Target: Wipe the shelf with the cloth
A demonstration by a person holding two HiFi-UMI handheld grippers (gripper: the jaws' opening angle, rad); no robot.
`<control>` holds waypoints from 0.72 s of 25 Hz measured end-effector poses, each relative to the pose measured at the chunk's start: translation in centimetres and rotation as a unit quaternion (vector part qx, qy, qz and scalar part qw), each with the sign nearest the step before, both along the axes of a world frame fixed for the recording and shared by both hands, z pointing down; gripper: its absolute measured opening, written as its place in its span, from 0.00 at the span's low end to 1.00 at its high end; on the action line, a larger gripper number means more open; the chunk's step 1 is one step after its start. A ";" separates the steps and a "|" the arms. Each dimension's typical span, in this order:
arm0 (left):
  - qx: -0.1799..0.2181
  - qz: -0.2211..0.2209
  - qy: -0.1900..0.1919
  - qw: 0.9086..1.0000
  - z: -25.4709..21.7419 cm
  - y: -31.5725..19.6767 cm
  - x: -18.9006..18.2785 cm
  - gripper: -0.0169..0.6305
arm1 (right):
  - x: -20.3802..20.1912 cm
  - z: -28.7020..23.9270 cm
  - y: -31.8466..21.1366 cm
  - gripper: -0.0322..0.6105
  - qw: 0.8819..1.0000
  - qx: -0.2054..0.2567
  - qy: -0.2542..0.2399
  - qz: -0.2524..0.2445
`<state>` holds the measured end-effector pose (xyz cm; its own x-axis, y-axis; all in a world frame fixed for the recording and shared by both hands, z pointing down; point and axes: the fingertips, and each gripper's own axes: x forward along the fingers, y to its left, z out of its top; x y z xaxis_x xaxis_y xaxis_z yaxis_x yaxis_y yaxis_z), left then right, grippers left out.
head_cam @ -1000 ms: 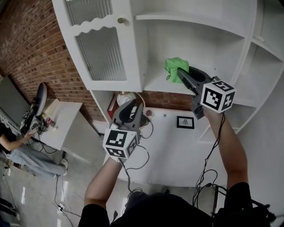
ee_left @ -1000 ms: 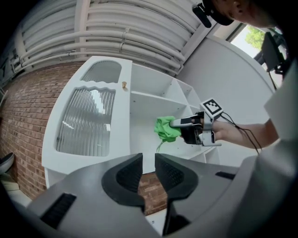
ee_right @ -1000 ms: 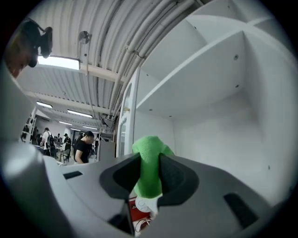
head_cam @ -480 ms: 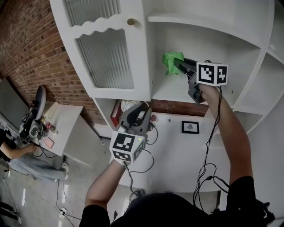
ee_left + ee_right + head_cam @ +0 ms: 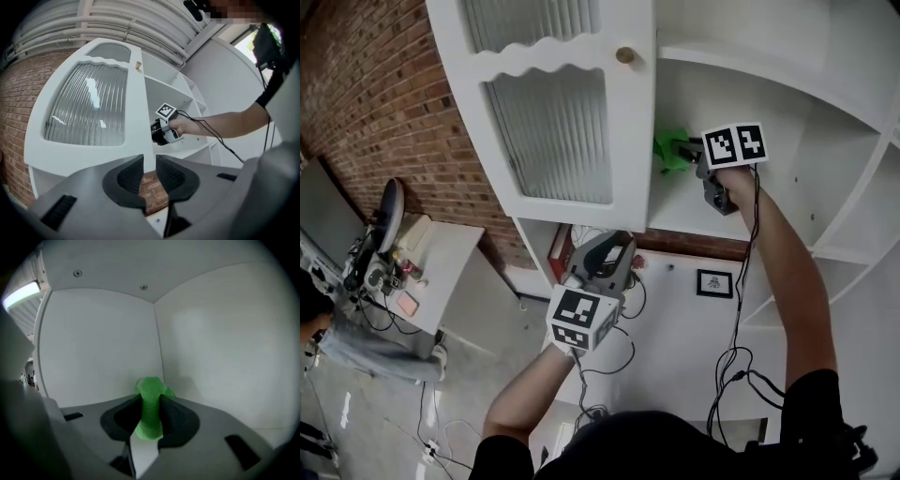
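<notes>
The green cloth point(image 5: 670, 151) is pinched in my right gripper point(image 5: 682, 150), which reaches into the white cabinet's compartment just above the shelf board point(image 5: 694, 204). In the right gripper view the cloth point(image 5: 150, 408) bulges up between the jaws, with the compartment's back corner behind it. My left gripper point(image 5: 606, 257) hangs lower, below the cabinet, shut with nothing in it. In the left gripper view its jaws point(image 5: 150, 172) point at the door edge, and the right gripper point(image 5: 161, 130) shows inside the shelf.
The cabinet's ribbed-glass door point(image 5: 551, 122) stands open to the left of the compartment, with a brass knob point(image 5: 625, 55). More shelves point(image 5: 853, 202) lie to the right. A brick wall point(image 5: 380, 112), a cluttered table point(image 5: 427, 258) and a framed picture point(image 5: 715, 282) lie below.
My right gripper has carried the cloth left and deeper into the compartment, close to the door. The left gripper has kept its place below the cabinet.
</notes>
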<state>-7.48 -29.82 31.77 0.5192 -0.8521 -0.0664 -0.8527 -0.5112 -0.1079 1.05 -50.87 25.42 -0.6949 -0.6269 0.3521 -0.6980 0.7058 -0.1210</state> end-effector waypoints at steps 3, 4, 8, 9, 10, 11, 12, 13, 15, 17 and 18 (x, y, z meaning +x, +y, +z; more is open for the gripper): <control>-0.003 -0.008 -0.001 1.000 0.4 -0.3 -1.1 0.15 | -0.6 1.7 -1.4 0.20 0.999 -0.026 0.033 0.005; -0.005 -0.011 -0.001 1.000 0.6 -0.4 -1.5 0.15 | -0.7 2.3 -1.9 0.20 0.998 -0.033 0.047 0.007; -0.017 -0.022 0.002 1.000 1.5 -0.7 -2.7 0.15 | -0.5 4.1 -3.5 0.20 0.992 -0.052 0.110 0.024; -0.019 -0.024 0.003 1.000 1.7 -0.8 -3.0 0.15 | -0.4 4.3 -3.8 0.20 0.991 -0.052 0.124 0.027; -0.020 -0.025 0.003 0.999 1.8 -0.8 -3.2 0.15 | -0.3 4.5 -4.0 0.20 0.989 -0.051 0.136 0.030; -0.022 -0.027 0.004 0.999 1.9 -0.9 -3.3 0.15 | -0.1 4.6 -4.1 0.20 0.987 -0.049 0.147 0.033; -0.023 -0.027 0.004 0.999 2.1 -1.0 -3.3 0.15 | 0.0 4.8 -4.2 0.20 0.986 -0.047 0.155 0.036; -0.024 -0.026 0.005 0.999 2.2 -1.0 -3.3 0.15 | 0.2 4.8 -4.3 0.20 0.985 -0.044 0.162 0.039; -0.026 -0.022 0.004 0.999 2.4 -1.1 -2.9 0.15 | 0.7 5.0 -4.4 0.20 0.983 -0.041 0.173 0.046; -0.027 -0.015 0.003 1.000 2.7 -1.1 -2.4 0.15 | 1.5 5.2 -4.5 0.20 0.981 -0.039 0.181 0.053; -0.028 -0.012 0.003 1.000 2.8 -1.1 -2.1 0.15 | 2.0 5.2 -4.4 0.20 0.980 -0.038 0.185 0.058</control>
<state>-9.55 -30.95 34.59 0.4985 -0.8667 -0.0206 -0.8652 -0.4959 -0.0747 3.04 -55.31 30.64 -0.4364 -0.6563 0.6154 -0.7789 0.6180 0.1068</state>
